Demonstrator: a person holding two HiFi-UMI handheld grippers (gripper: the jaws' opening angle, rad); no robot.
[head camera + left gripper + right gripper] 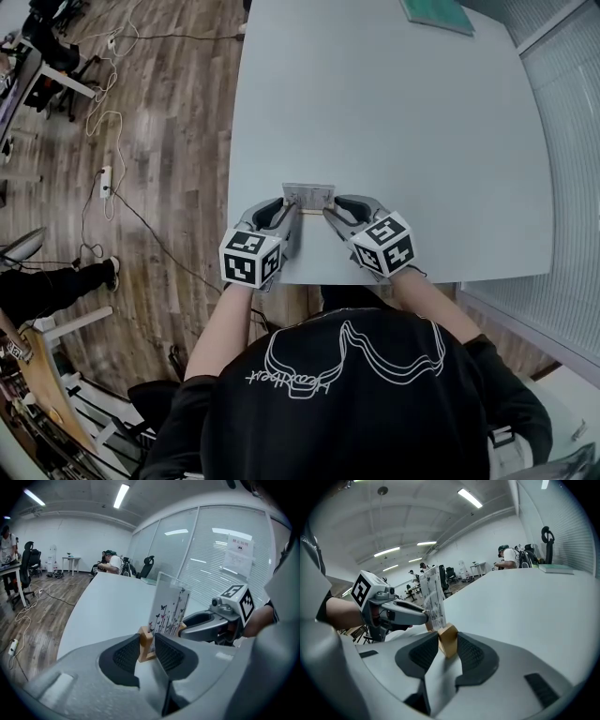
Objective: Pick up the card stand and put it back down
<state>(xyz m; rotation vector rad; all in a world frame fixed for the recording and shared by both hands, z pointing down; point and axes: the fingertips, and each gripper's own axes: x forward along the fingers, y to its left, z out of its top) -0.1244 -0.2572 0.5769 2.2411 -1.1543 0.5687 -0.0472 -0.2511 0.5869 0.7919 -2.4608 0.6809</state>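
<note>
The left gripper [146,642] has its two dark ribbed pads pressed against one end of the card stand [168,609], a light wooden base strip carrying a clear upright panel with a white card printed with butterflies and thin stems. The right gripper [447,640] is clamped the same way on the opposite end of the wooden base, with the block wedged between its pads. Each gripper shows in the other's view, reaching in from the far end of the stand with its jaw tips at the base below the card. In the head view the two grippers point inward at each other, their black-and-white marker cubes [251,258] nearest the person, and the stand spans the gap between them.

The stand is at the near edge of the large pale grey table [394,122], right in front of the person in the black printed T-shirt [347,394]. Whether its base rests on the tabletop or sits just off it cannot be told. A flat teal pad [437,14] lies at the table's far corner, well apart from the stand.

To the person's left is a wood-plank floor [169,141] with a white power strip [106,181] and trailing cables. On the other side runs a glass wall with blinds [211,559] bearing a paper notice [239,555]. A seated person in a cap [111,562] is at the table's far end.
</note>
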